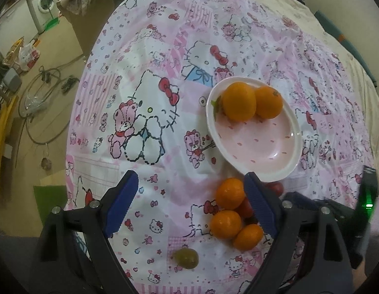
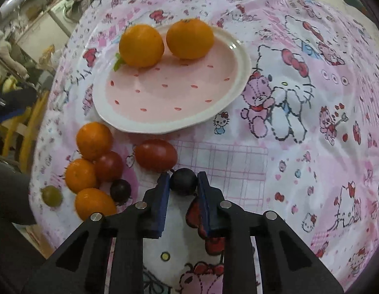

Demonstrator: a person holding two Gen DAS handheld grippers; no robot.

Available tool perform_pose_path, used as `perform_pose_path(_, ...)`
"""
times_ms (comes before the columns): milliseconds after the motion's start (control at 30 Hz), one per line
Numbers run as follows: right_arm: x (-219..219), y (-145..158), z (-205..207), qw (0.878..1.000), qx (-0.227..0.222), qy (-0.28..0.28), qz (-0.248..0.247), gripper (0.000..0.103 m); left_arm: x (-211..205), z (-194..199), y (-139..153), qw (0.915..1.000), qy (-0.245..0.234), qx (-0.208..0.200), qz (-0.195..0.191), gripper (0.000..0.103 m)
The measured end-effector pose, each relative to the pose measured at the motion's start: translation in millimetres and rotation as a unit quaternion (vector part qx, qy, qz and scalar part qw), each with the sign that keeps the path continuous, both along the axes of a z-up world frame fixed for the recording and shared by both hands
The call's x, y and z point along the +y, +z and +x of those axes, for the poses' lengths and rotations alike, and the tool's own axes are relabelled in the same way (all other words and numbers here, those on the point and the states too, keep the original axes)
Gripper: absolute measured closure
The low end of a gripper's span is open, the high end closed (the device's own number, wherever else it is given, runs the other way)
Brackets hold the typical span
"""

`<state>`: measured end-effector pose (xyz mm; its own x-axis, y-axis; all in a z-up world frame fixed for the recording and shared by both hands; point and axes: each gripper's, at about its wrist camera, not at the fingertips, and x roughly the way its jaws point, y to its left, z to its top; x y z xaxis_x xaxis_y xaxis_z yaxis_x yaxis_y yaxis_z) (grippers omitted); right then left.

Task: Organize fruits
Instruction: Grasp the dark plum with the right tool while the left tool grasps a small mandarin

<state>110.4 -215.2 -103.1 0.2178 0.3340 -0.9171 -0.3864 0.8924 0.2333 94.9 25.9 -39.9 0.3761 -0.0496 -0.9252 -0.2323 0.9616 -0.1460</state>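
plate (image 2: 240, 73): I see pink, white rim, two oranges (image 2: 141, 45) at far edge
loose pile: three small oranges (image 2: 94, 140), two red tomatoes (image 2: 156, 155), dark grape (image 2: 120, 190), green grape (image 2: 51, 196)
held: dark grape (image 2: 183, 181) between right gripper's pads

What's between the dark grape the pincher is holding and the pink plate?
A red tomato lies between the dark grape in the right gripper and the plate, then bare tablecloth. The right wrist view shows it.

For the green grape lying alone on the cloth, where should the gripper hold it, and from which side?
Grip the green grape across its short middle, coming from above. It lies flat and apart from the small oranges, so both fingers have room, probably.
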Motion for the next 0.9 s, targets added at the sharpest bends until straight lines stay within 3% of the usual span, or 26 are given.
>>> perform_pose_path(333,-25.6,39.8,-3.2,0.995,-0.024,-0.041,0.087,0.079,-9.2,5.2,-23.1,0.9989,-0.005,0.045,-0.008,0.018)
perform_pose_path(567,-42.8,49.4,-0.1,0.992,-0.031,-0.064,0.108,0.079,-47.2,13.5,-43.6,0.9948,-0.061,0.080,0.013,0.019)
perform_pose_path(733,-52.9,52.1,3.0,0.989,-0.034,-0.078,0.117,0.079,-57.7,22.3,-52.1,0.9937,-0.069,0.088,0.009,0.031)
perform_pose_path(900,-64.1,56.2,5.6,0.987,-0.040,-0.093,0.123,0.079,-66.0,28.2,-67.0,0.9903,-0.081,0.112,0.002,0.052)
